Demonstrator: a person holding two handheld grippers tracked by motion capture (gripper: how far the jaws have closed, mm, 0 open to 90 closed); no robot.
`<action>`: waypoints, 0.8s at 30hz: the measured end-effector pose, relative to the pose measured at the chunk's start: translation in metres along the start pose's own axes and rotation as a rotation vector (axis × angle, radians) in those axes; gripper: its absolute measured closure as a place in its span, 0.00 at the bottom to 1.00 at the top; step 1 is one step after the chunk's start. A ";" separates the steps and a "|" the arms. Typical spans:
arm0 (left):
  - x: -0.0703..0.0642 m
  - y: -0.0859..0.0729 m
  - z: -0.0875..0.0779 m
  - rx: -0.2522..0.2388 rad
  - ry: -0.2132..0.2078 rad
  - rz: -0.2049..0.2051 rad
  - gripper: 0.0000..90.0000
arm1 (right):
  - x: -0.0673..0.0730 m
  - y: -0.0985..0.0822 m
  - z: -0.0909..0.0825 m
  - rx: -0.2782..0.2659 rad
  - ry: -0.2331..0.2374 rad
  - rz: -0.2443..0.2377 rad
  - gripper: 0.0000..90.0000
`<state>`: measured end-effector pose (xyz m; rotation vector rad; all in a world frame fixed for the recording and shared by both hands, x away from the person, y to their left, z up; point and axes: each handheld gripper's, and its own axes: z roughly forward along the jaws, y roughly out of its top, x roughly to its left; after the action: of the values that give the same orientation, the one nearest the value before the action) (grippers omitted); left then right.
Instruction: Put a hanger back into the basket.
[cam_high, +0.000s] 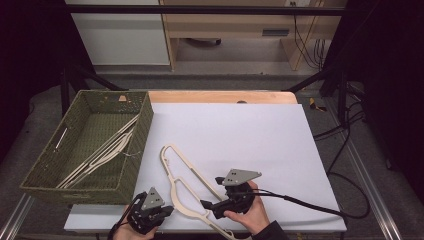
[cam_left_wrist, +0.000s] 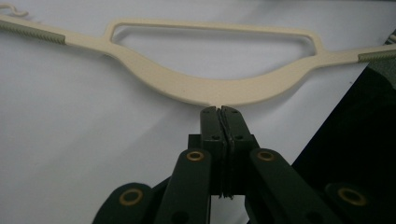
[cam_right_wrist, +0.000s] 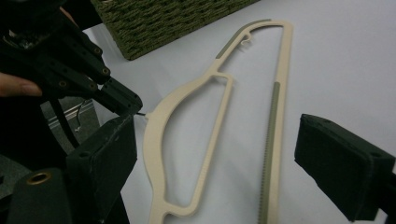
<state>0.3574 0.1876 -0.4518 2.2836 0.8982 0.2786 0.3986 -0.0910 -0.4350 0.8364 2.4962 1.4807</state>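
The left hand-held gripper (cam_left_wrist: 220, 112) is sitting closest to the camera, and its two jaws are pressed tight together. They are pinching something very thin, maybe the little wire neck, right at the edge of the cream hanger (cam_left_wrist: 210, 88), but it is too small to be sure. The hanger (cam_high: 187, 187) is lying flat on the white surface (cam_high: 260, 135), near the front edge and just beside the basket. The right hand-held gripper (cam_right_wrist: 215, 158) is hovering over the hanger with its jaws wide apart, one on each side, and they are not touching it. So the hanger is not being lifted yet. The green woven basket (cam_high: 131, 165) is standing at the left of the surface, and some hangers (cam_high: 102, 152) like this one are already lying inside it. It looks like the job is to put hangers into the basket. Part of it looks done, since some are in there. This hanger is the one left on the surface, and it needs to be grabbed well, picked up, and moved over into the basket.
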 end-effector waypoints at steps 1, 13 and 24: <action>0.000 0.000 0.000 0.000 0.000 0.000 0.99 | 0.000 0.000 0.000 0.000 0.000 0.000 0.16; -0.002 0.013 -0.010 0.007 0.012 0.017 0.99 | 0.020 0.004 0.026 0.072 0.033 -0.067 0.33; -0.002 0.025 -0.017 -0.004 0.010 0.024 0.99 | 0.035 -0.001 0.049 0.178 0.032 -0.136 0.46</action>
<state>0.3623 0.1807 -0.4226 2.2923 0.8756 0.3026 0.3874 -0.0350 -0.4548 0.6558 2.6795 1.2538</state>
